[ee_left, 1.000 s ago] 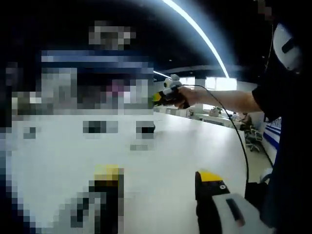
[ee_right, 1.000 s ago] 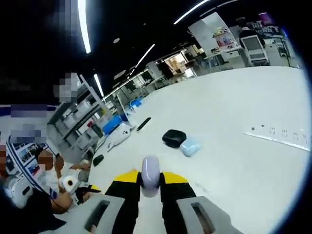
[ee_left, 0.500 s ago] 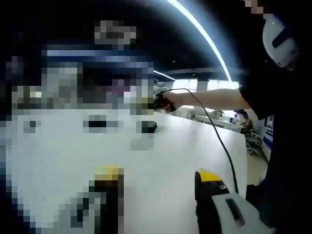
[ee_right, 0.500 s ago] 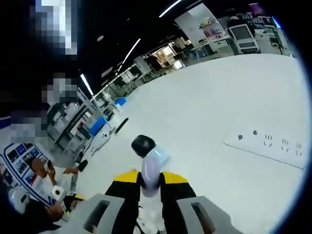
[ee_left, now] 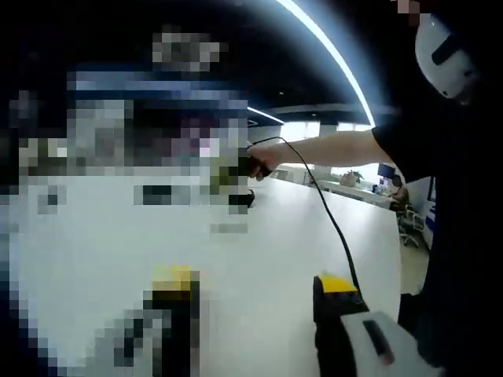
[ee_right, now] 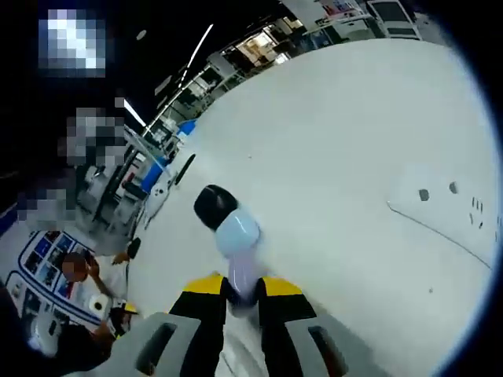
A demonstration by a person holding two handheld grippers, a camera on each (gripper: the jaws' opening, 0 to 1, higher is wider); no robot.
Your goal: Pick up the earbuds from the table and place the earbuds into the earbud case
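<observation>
In the right gripper view my right gripper point(ee_right: 242, 289) is shut on a pale lilac earbud point(ee_right: 242, 271). It hovers just short of a light-blue earbud case point(ee_right: 236, 232), which lies on the white table point(ee_right: 338, 141) against a black case point(ee_right: 213, 206). In the left gripper view my left gripper point(ee_left: 255, 310) stands open over the table point(ee_left: 267, 251) with nothing between its jaws. Farther out, a person's hand holds the right gripper point(ee_left: 245, 166) above a dark case point(ee_left: 240, 199).
A white power strip point(ee_right: 448, 208) lies on the table to the right of the cases. A dark slim object point(ee_right: 182, 167) and a white item lie farther back left. A seated person point(ee_right: 78, 271) is at the table's left edge. A cable point(ee_left: 330, 224) trails from the right gripper.
My right gripper has carried the earbud forward and down, so the two cases now sit right at its tips. In the left gripper view the hand has reached farther out toward the dark case.
</observation>
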